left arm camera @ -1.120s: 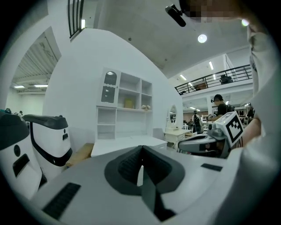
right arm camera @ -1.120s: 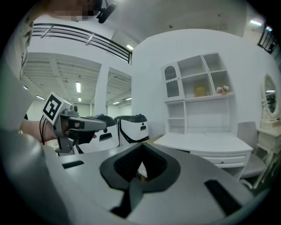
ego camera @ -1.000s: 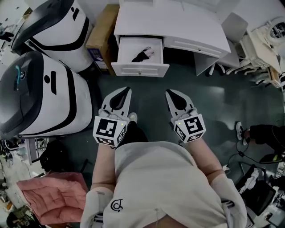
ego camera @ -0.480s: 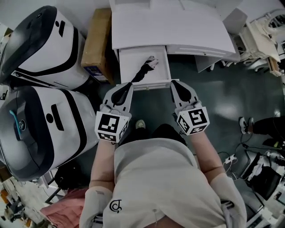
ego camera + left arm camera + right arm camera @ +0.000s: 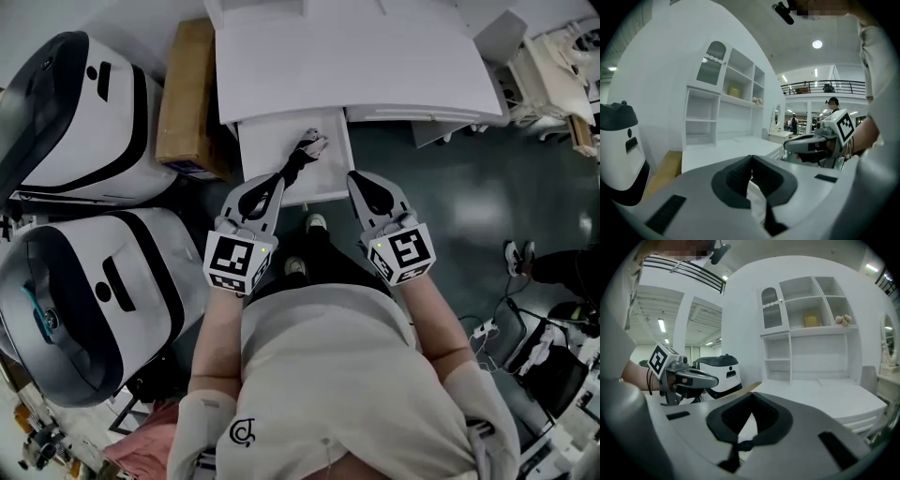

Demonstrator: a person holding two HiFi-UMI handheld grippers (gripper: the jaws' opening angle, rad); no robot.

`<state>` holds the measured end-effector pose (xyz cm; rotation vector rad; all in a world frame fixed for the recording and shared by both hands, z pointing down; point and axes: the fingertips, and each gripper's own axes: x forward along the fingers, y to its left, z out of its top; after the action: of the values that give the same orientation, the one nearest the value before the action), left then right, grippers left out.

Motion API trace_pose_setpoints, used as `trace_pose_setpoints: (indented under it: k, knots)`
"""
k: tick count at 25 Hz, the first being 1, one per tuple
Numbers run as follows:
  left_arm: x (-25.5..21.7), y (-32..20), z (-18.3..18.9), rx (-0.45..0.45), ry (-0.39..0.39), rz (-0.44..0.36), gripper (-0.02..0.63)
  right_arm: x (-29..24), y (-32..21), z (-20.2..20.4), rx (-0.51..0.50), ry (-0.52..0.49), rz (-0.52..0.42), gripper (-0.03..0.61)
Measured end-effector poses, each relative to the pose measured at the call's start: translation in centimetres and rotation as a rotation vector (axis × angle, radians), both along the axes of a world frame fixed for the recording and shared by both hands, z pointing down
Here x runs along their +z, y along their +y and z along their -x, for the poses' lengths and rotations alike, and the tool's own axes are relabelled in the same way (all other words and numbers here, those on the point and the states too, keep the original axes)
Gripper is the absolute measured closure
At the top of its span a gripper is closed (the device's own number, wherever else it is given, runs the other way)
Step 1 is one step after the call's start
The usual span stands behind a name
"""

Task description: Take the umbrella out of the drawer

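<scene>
White drawer (image 5: 262, 141) stands pulled out from under the white tabletop (image 5: 356, 56). The umbrella (image 5: 302, 155) lies inside it, dark and folded. It runs slantwise from near the drawer's middle down toward the front left. Its paler end points at the tabletop.

The left hand-held gripper (image 5: 266, 184) is held over the drawer's front edge with its jaws together and nothing between them. From the head view its tip overlaps the umbrella's near end; whether it touches cannot be told. The right hand-held gripper (image 5: 362, 178) is at the drawer's front right corner, apart from the umbrella. Its jaws are also closed tip to tip and empty. Both point forward at the tabletop, side by side, with the marker cubes nearest the person.

A brown box (image 5: 183, 94) stands on the floor just left of the drawer. Two large white-and-black machines (image 5: 84, 122) fill the left side. The person's shoes (image 5: 317, 223) show on the dark floor below the drawer front. Open shelves (image 5: 806, 324) rise at the back of the tabletop.
</scene>
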<state>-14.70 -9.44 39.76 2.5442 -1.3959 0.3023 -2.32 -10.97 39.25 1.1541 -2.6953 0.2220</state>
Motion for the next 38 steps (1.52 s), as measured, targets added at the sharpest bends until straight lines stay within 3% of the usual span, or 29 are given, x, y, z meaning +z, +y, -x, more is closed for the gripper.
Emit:
trace_pose_setpoints:
  k: [6,9,16,24,30,38]
  knots:
    - [3.6,-5.5,-0.8,-0.004,-0.036,0.046,0.600,1.6,-5.9,-0.3,-0.030,0.000,0.042,0.572]
    - [6.5,-7.5,-1.5,0.014,-0.110,0.059,0.597,2.9,-7.8,-0.2,-0.056,-0.001,0.063,0.572]
    - [17.0,-9.3,-2.7,0.109,-0.153,0.308,0.498,7.6,-9.6,0.4,-0.093,0.018,0.114,0.572]
    - [27.7,-10.2,-4.6,0.227,-0.203,0.597,0.310,10.5,-12.4,-0.1,-0.114,0.043,0.128,0.572]
    - [33.5,-11.4,-5.7,0.254,-0.290,0.715,0.205,11.5,-14.1,-0.7,-0.118,0.061,0.114,0.572]
    - [39.5,-12.1,-6.5,0.255,-0.389,0.823,0.179,12.7,-16.1,-2.6,-0.057,0.059,0.112,0.572]
